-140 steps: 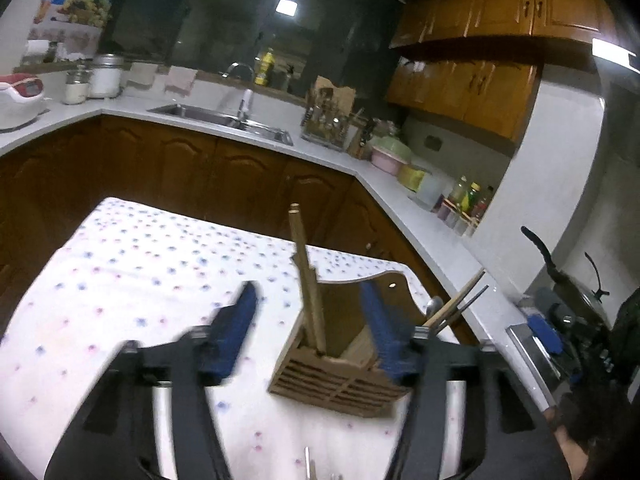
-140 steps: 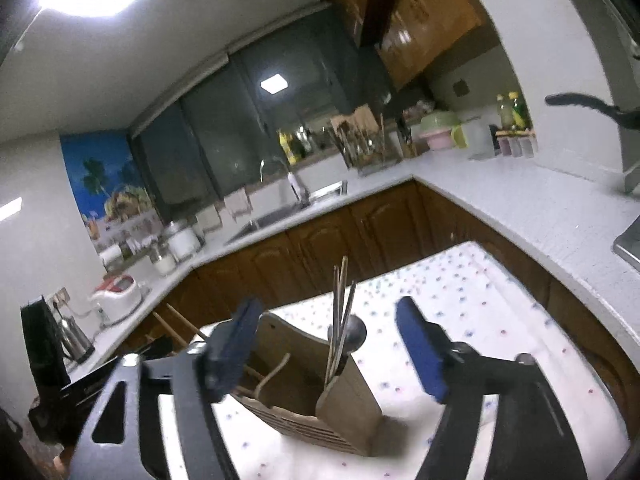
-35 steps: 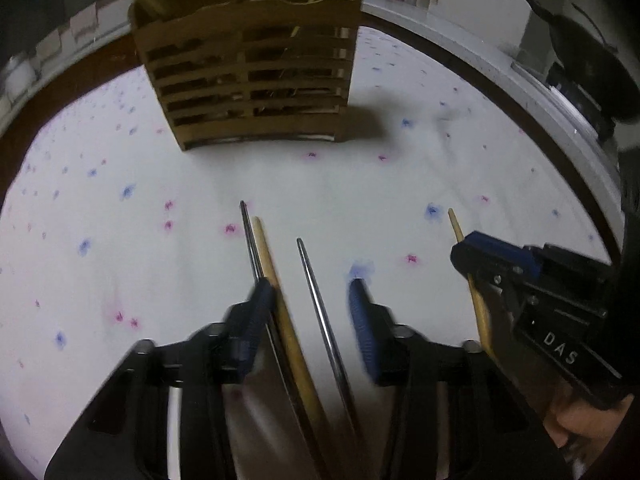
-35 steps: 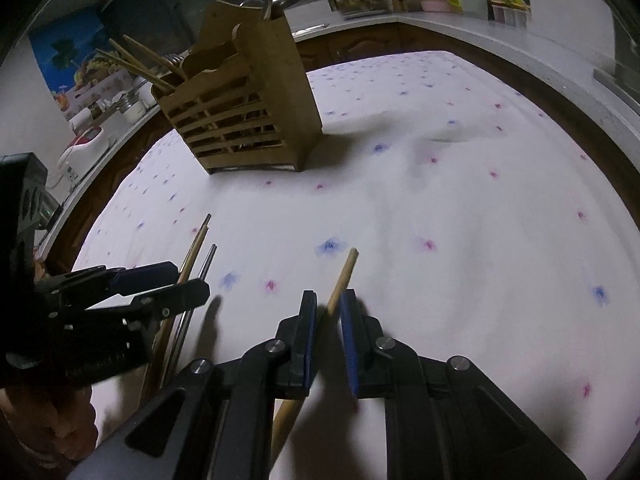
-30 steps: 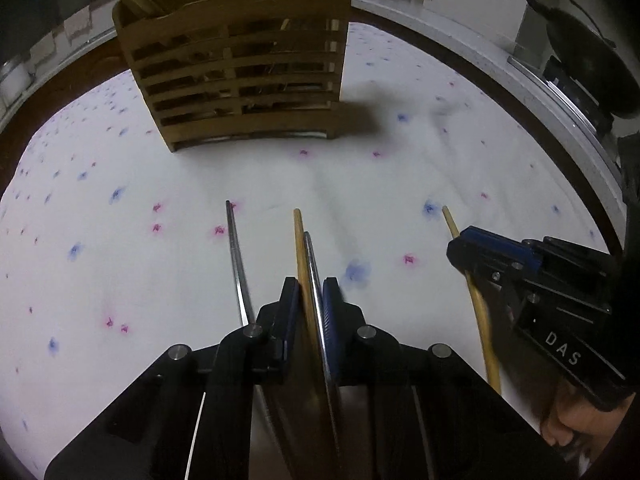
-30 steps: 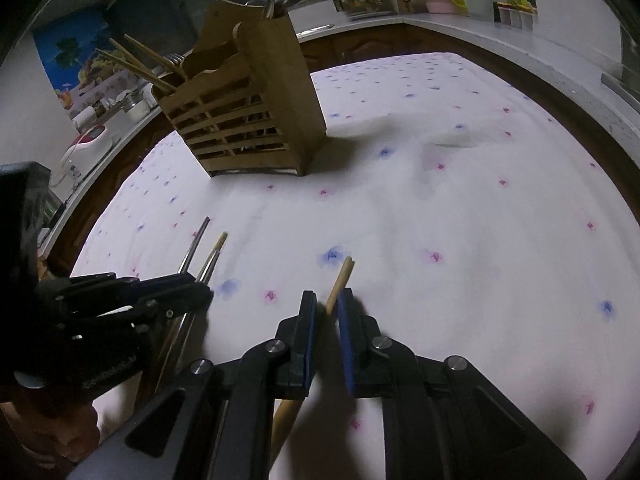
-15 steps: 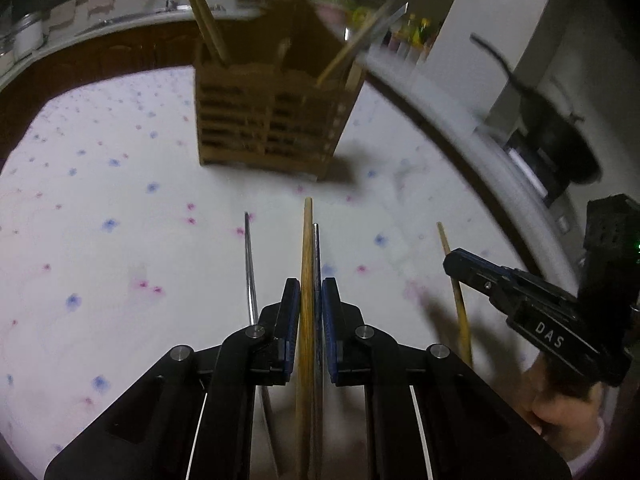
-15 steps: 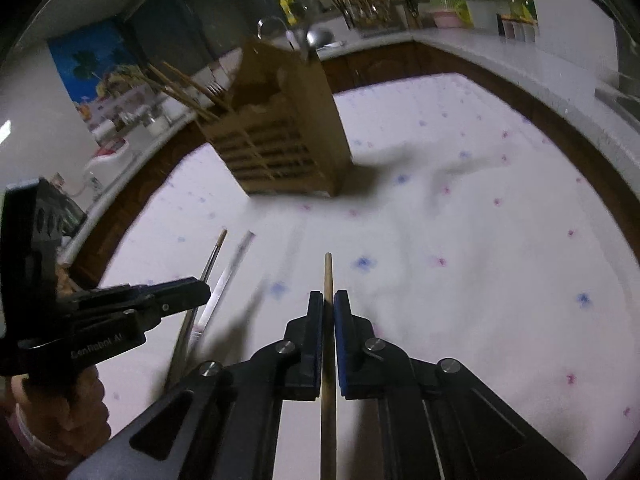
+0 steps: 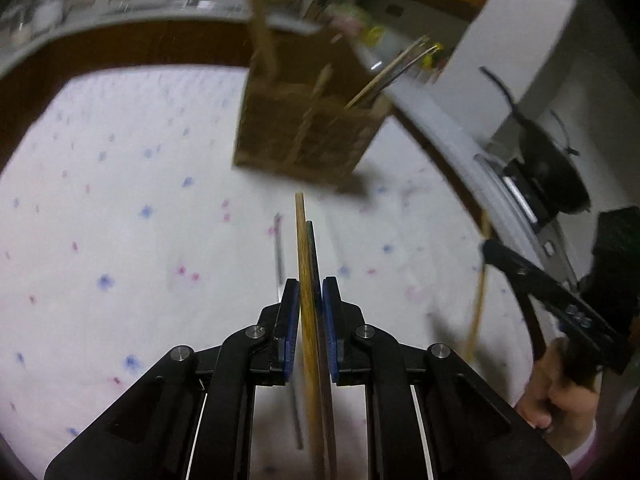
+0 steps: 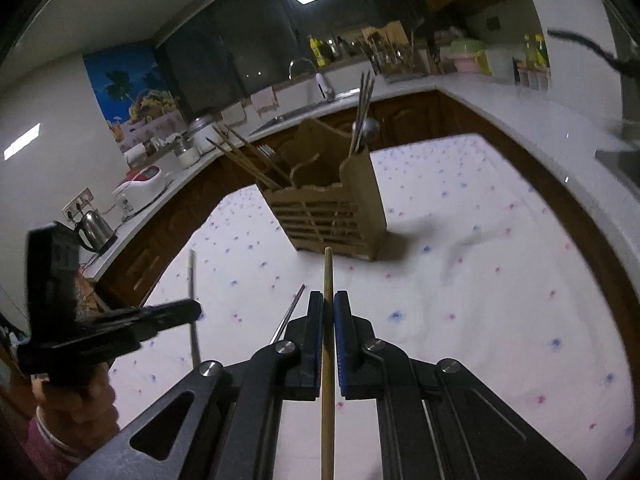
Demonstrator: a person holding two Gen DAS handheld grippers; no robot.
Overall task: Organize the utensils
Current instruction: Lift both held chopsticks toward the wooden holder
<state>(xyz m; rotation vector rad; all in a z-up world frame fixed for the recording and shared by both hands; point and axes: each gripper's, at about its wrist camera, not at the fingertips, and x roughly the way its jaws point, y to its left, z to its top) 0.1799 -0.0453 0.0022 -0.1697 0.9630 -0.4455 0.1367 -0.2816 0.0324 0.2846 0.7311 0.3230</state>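
A slatted wooden utensil holder [image 10: 332, 216] stands on the flower-dotted tablecloth [image 10: 480, 300], with chopsticks, forks and a ladle in it; it shows blurred in the left wrist view [image 9: 308, 136]. My left gripper [image 9: 311, 292] is shut on a wooden chopstick [image 9: 302, 260] and a metal chopstick [image 9: 312, 248], held above the cloth and pointing at the holder. My right gripper [image 10: 329, 304] is shut on a wooden chopstick [image 10: 328, 280] that points at the holder. One metal chopstick [image 9: 278, 252] lies on the cloth; it also shows in the right wrist view [image 10: 290, 312].
A kitchen counter [image 10: 500, 92] with a sink [image 10: 304, 108], jars, bottles and a dish rack wraps around the table. A kettle [image 10: 94, 226] and a rice cooker [image 10: 142, 184] stand on the left counter. A black pan [image 9: 548, 172] sits on the stove at the right.
Both grippers have lifted off the cloth with their chopsticks and moved toward the holder. One metal chopstick stays on the cloth.
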